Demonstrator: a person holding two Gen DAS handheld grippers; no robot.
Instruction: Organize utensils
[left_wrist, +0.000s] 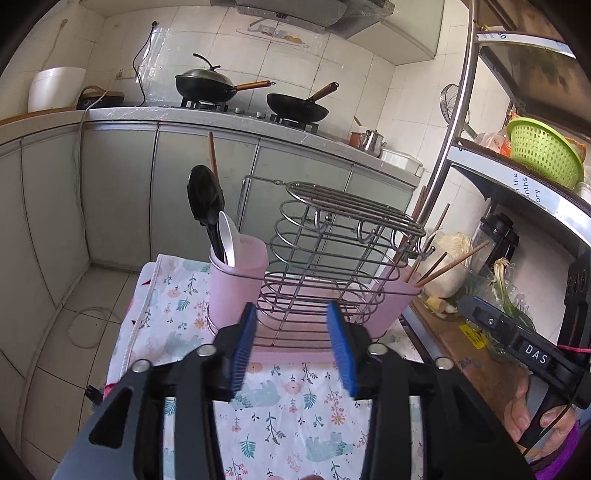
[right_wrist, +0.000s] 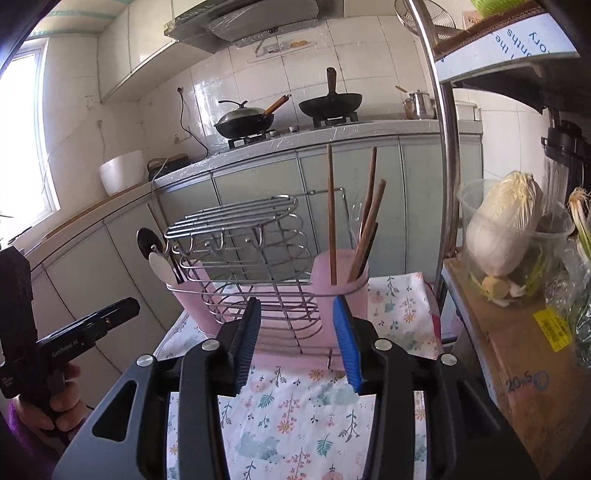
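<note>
With both the left hand-held gripper (left_wrist: 291, 347) and right hand-held gripper (right_wrist: 299, 339) wide open and empty, best to approach the wire utensil rack (right_wrist: 255, 266) on the floral-clothed surface (right_wrist: 295, 424) slowly, aiming squarely at one chopstick (right_wrist: 331, 214) in the right pink cup (right_wrist: 338, 295), clear of the wire.

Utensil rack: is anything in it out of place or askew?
One wooden stick stands with the spoons in the left cup, while the other chopsticks sit in the right cup. It seems misplaced.
</note>
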